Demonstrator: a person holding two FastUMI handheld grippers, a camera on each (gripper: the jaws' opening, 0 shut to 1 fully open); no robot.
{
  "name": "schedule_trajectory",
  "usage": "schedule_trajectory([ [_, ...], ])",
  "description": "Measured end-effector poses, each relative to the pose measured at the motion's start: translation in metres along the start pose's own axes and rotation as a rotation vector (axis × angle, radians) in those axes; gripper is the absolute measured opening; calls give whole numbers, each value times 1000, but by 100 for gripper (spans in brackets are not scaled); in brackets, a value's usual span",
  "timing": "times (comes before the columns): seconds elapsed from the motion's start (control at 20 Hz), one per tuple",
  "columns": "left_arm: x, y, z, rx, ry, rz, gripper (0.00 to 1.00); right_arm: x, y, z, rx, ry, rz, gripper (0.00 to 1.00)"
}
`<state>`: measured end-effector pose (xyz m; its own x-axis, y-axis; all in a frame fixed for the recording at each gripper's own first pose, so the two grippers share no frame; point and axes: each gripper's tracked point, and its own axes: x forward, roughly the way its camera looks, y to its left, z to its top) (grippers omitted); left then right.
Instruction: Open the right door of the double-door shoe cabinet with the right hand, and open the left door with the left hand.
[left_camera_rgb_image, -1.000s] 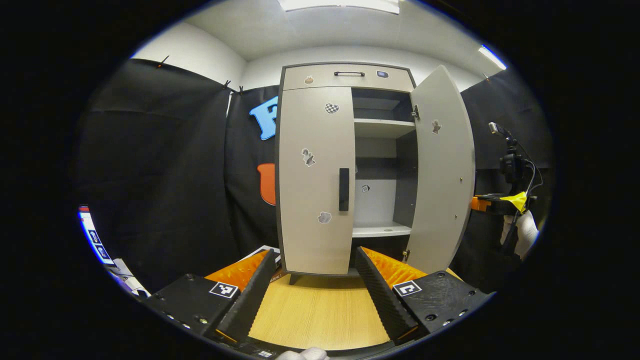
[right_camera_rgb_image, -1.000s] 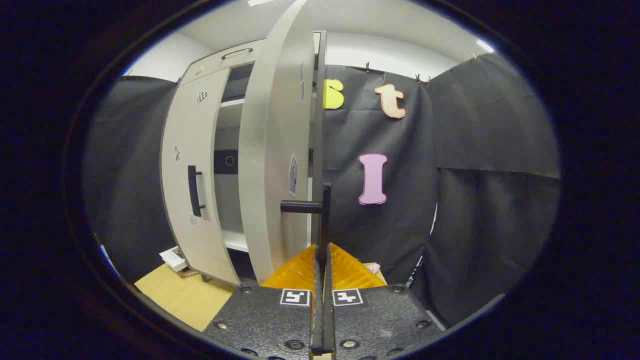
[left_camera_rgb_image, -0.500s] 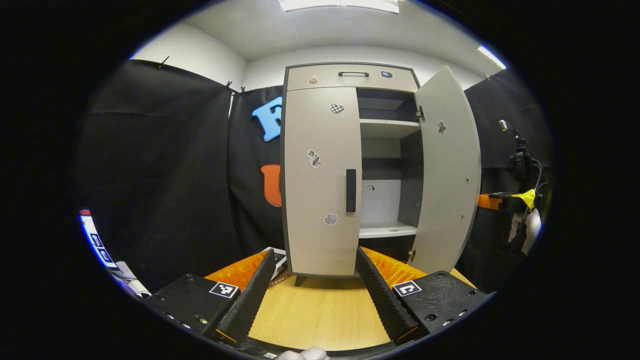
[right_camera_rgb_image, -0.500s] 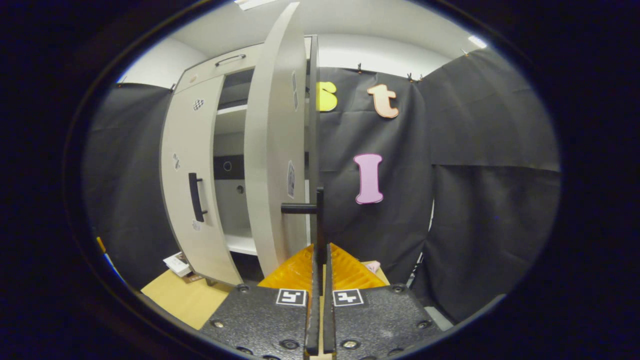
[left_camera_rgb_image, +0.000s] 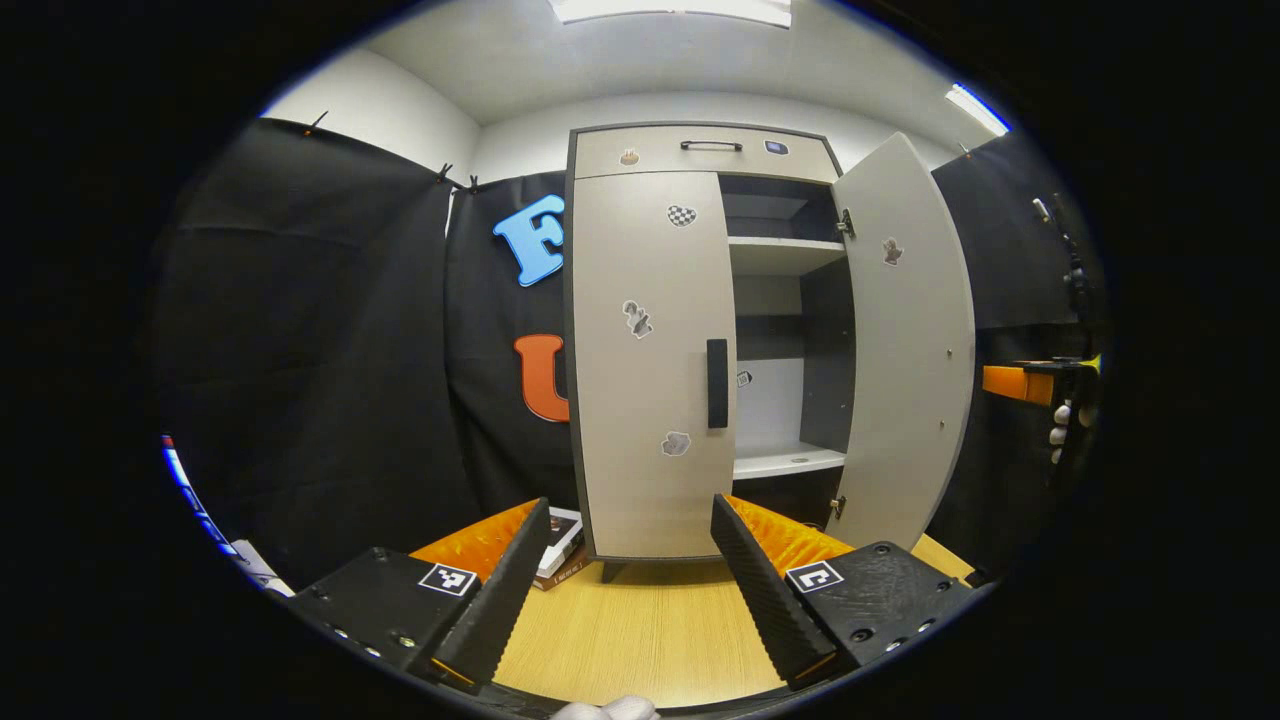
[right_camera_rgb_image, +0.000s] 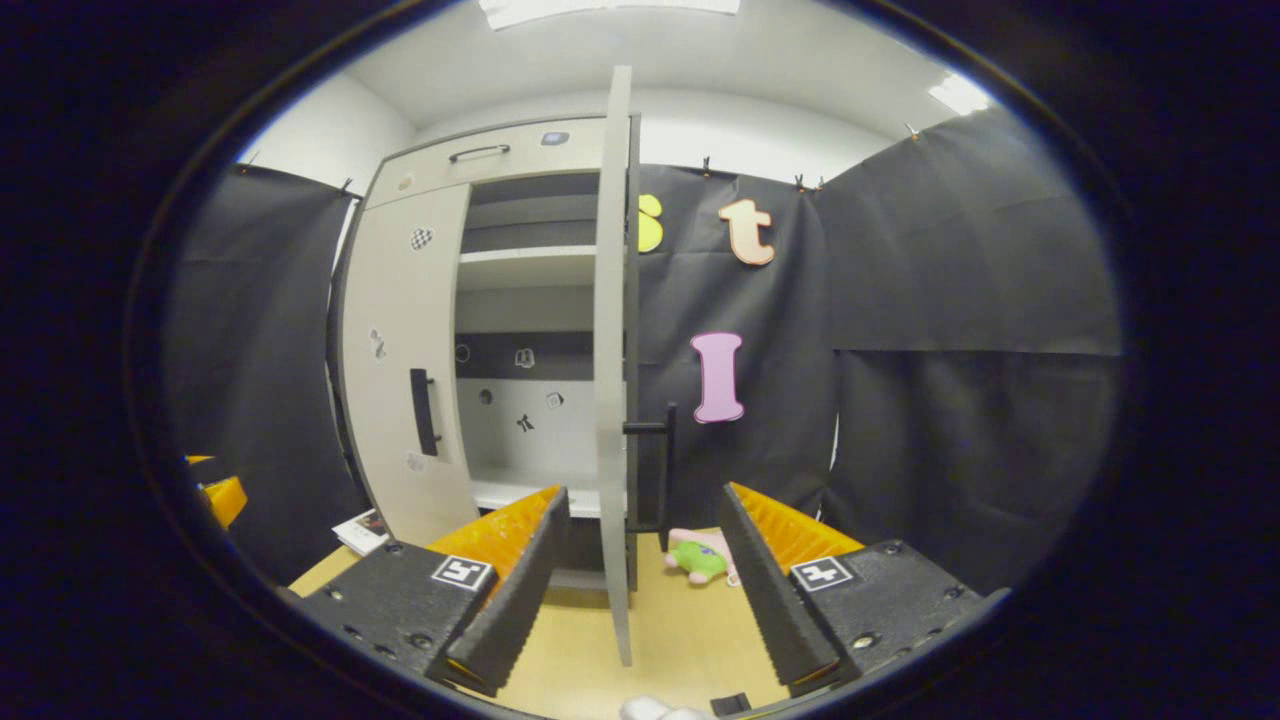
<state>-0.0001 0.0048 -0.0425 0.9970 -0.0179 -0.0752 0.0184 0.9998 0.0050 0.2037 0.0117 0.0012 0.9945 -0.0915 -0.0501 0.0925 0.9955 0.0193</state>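
The grey shoe cabinet (left_camera_rgb_image: 700, 150) stands straight ahead in the left gripper view. Its left door (left_camera_rgb_image: 650, 360) is closed, with a black handle (left_camera_rgb_image: 717, 383) at its inner edge. The right door (left_camera_rgb_image: 910, 340) is swung wide open, baring the shelves (left_camera_rgb_image: 785, 255). My left gripper (left_camera_rgb_image: 628, 510) is open, low and short of the closed door. In the right gripper view the open right door (right_camera_rgb_image: 612, 350) is edge-on, with its handle (right_camera_rgb_image: 660, 465) just ahead of my open right gripper (right_camera_rgb_image: 645, 495), nothing between the fingers. The right gripper (left_camera_rgb_image: 1020, 383) also shows beyond the open door.
The cabinet stands on a light wooden floor (left_camera_rgb_image: 640, 630). A book (left_camera_rgb_image: 562, 530) lies by the cabinet's left foot. A pink and green soft toy (right_camera_rgb_image: 700, 555) lies on the floor behind the open right door. A gloved hand (left_camera_rgb_image: 1065, 430) holds the right gripper.
My right gripper has opened, let go of the right door's handle and drawn back. The right door has swung a little wider. The left gripper stays open and has barely shifted.
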Motion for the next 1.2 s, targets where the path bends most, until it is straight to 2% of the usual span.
schedule_trajectory([
  [0.05, 2, 1, -2, 2, 2, -9, 96, -3, 0, -1, -5, -10, -8, 100],
  [0.4, 30, -12, -8, 6, 12, -63, 96, -16, 18, -12, -10, 5, 21, 100],
  [0.65, 66, -35, 6, 19, -13, -77, 96, -19, 25, -17, 18, 35, 53, 100],
  [1.05, 177, -83, 35, 12, -56, -85, 96, -12, 20, -16, 15, 51, 69, 100],
  [1.2, 224, -97, 43, 15, -63, -78, 96, -8, 12, -14, 13, 46, 47, 100],
])
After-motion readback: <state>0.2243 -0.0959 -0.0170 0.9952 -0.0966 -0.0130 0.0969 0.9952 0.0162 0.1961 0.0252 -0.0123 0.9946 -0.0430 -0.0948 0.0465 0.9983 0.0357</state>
